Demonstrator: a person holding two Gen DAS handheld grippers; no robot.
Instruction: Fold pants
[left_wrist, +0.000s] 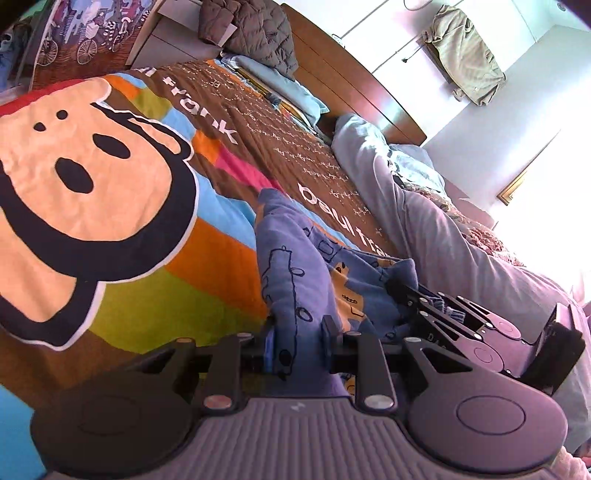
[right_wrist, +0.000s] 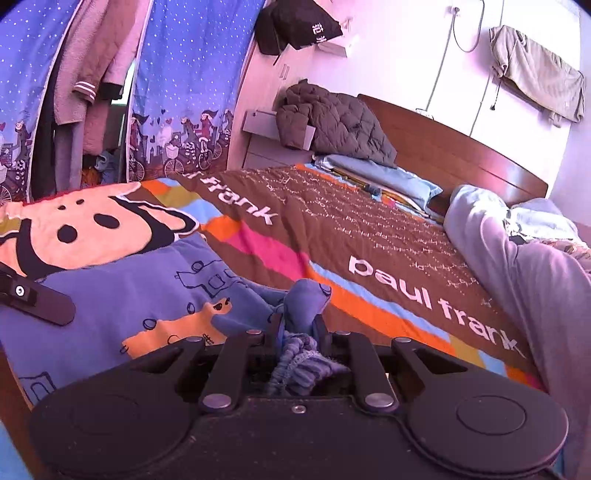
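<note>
Bedroom: white walls, wooden headboard (right_wrist: 461, 147) at far end of bed. Patterned bedspread (right_wrist: 332, 229) covers bed; grey duvet (right_wrist: 524, 280) heaped along right edge, quilted jacket (right_wrist: 332, 122) at head. Blue printed pants (right_wrist: 122, 295) lie near foot edge. Left gripper (left_wrist: 297, 336) clamps pants fold; right gripper (right_wrist: 297, 332) narrow, pinching bunched waistband.

A home bedroom: a bed (right_wrist: 369, 236) with wooden headboard (right_wrist: 443, 147), pillows, hanging clothes (right_wrist: 85, 74).
</note>
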